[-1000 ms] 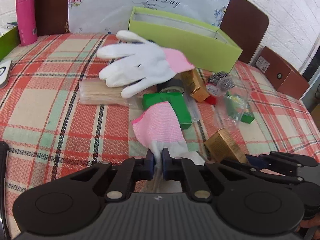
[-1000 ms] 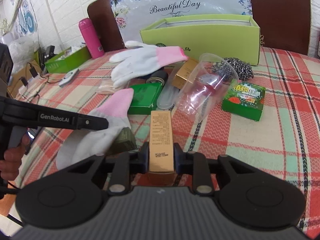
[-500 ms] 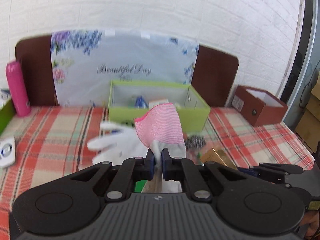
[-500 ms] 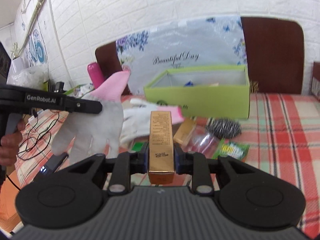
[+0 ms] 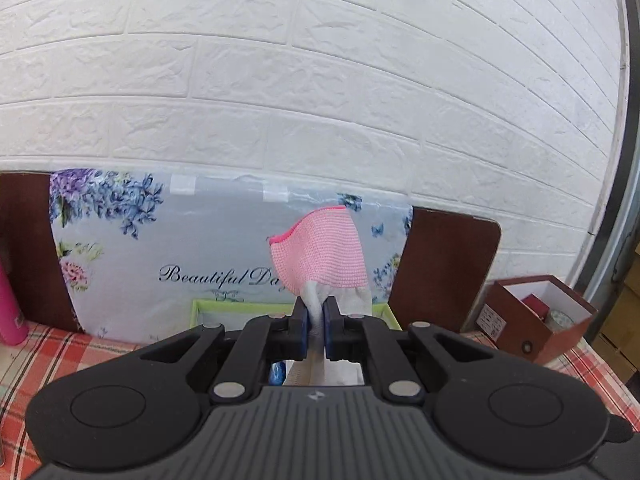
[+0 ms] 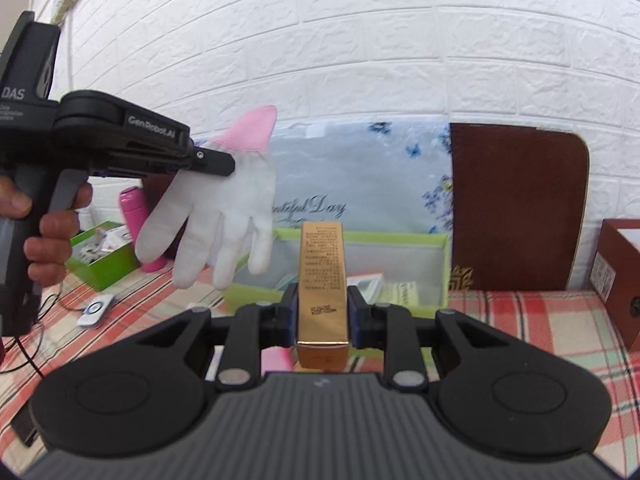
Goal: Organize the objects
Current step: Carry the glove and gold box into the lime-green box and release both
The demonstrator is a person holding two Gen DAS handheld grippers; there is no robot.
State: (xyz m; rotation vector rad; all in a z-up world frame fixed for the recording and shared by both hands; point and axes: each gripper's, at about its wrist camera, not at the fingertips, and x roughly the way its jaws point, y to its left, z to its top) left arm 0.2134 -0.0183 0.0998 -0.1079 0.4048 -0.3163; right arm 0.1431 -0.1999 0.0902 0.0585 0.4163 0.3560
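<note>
My left gripper (image 5: 315, 320) is shut on a white glove with a pink cuff (image 5: 320, 254) and holds it up in the air; the glove also shows in the right wrist view (image 6: 224, 216), hanging fingers down from the left gripper (image 6: 224, 166). My right gripper (image 6: 322, 312) is shut on a gold box (image 6: 322, 280) held above the table. The lime green open box (image 6: 400, 240) stands just beyond both grippers; in the left wrist view only its rim (image 5: 208, 306) shows.
A floral "Beautiful Day" bag (image 5: 160, 252) leans on brown chair backs (image 6: 516, 208) behind the box. A brown open box (image 5: 536, 316) stands at the right. A pink bottle (image 6: 132, 208), a green tray (image 6: 104, 260) and a small white device (image 6: 96, 310) lie left.
Both grippers have risen and moved forward toward the lime green box, carrying the glove and the gold box. The clutter on the table has dropped out of view.
</note>
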